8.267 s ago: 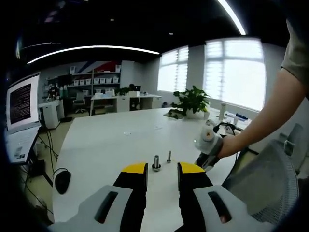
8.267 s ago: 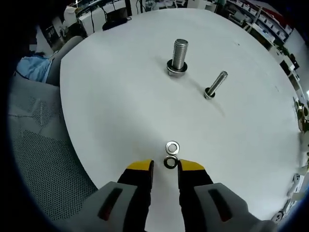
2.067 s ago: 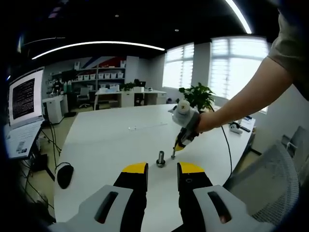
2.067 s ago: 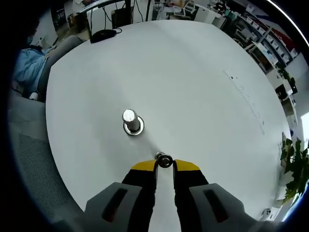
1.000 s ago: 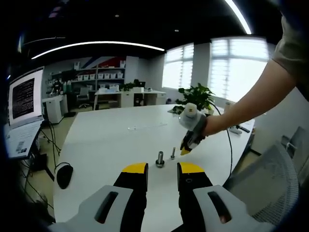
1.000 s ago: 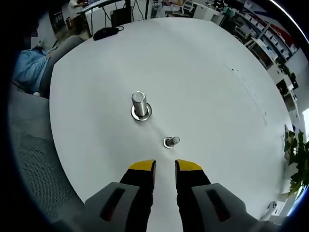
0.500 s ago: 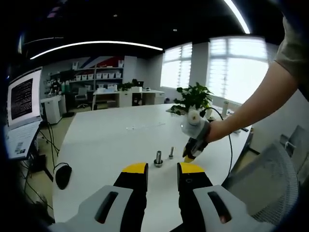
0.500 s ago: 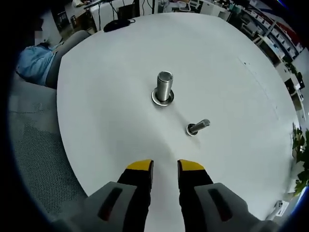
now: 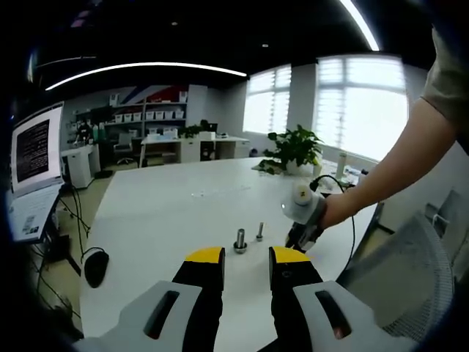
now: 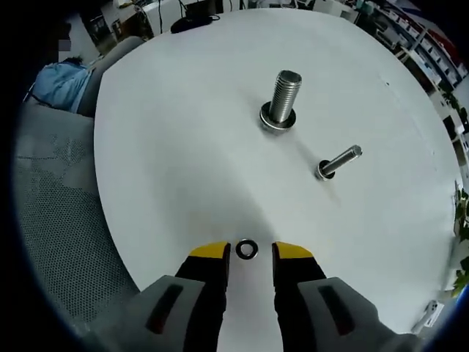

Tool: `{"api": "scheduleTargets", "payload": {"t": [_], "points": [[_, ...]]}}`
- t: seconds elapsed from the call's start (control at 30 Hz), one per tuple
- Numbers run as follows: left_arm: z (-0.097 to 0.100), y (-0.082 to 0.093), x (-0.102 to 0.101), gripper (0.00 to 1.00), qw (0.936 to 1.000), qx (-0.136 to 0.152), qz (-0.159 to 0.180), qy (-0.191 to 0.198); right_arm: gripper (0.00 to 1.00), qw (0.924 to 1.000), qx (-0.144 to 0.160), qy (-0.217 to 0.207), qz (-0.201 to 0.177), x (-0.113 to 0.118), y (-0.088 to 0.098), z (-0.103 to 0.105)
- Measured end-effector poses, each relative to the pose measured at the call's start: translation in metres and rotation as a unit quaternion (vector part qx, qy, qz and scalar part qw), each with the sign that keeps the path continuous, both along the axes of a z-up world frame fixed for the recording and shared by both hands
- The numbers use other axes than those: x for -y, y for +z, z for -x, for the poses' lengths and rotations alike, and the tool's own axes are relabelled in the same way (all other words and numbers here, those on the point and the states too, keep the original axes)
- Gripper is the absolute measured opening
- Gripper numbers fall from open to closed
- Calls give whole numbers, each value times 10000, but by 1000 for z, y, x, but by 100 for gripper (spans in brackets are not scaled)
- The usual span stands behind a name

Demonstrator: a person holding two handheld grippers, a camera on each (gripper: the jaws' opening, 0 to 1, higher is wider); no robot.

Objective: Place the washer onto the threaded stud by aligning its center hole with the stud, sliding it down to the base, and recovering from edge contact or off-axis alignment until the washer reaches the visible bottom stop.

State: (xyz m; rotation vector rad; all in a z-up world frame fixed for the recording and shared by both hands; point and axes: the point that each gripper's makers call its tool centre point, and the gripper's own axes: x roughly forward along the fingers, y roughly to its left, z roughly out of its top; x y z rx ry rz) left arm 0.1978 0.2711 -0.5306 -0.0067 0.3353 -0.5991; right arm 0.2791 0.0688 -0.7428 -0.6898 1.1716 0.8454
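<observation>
In the right gripper view, the right tongs [image 10: 246,253] stood open over the white counter [image 10: 183,161], their yellow-tipped jaws apart and gripping nothing. A dark washer [image 10: 246,249] lay flat on the counter in the gap between the two jaw tips, touching neither as far as the picture showed. Further along the counter a thick bolt [image 10: 283,99] stood upright with a washer seated at its base, and a thin bolt [image 10: 338,162] stood just beside it, well apart from the loose washer; it seemed to carry a small washer at its foot, though that was too small to be sure. A grey mesh chair [image 10: 51,220] sat at the counter's edge. In the left gripper view, the left tongs [image 9: 245,257] were likewise open and empty, held low over the counter [image 9: 161,220] with the thick bolt [image 9: 239,240] and thin bolt [image 9: 259,232] just beyond the jaw tips. The right tongs [image 9: 299,244] pointed down at the counter near the bolts, held by a person's hand [image 9: 333,211]. A laptop [image 9: 33,172], a mouse [image 9: 94,267] and a potted plant [image 9: 293,150] were also there.
</observation>
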Motion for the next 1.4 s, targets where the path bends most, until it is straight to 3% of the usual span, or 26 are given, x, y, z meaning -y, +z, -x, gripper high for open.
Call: {"api": "scheduleTargets", "payload": {"t": [0.6,0.83,1.0,1.07,1.17,1.3,1.4], "points": [[0,2,-1,22,10000,22,8,18,25,9998,-54,-22,-185,-2,-2,5],[0,2,-1,22,10000,33,17,26,25,9999,-118,28,-77,-2,-2,7],[0,1,1,22,10000,21,-27,-13,15,9992,-62,-291,-281,5,-2,-1],[0,1,1,22,10000,15,-30,-24,15,9995,-79,-204,-209,4,-2,1],[0,0,2,22,10000,-8,-31,-44,15,9996,10,269,39,3,-2,1],[1,-1,4,21,9999,-26,-42,-91,15,9997,-239,-19,27,3,-3,-1],[1,-1,4,21,10000,-13,-38,-88,15,9987,-422,105,248,3,-4,-1]]}}
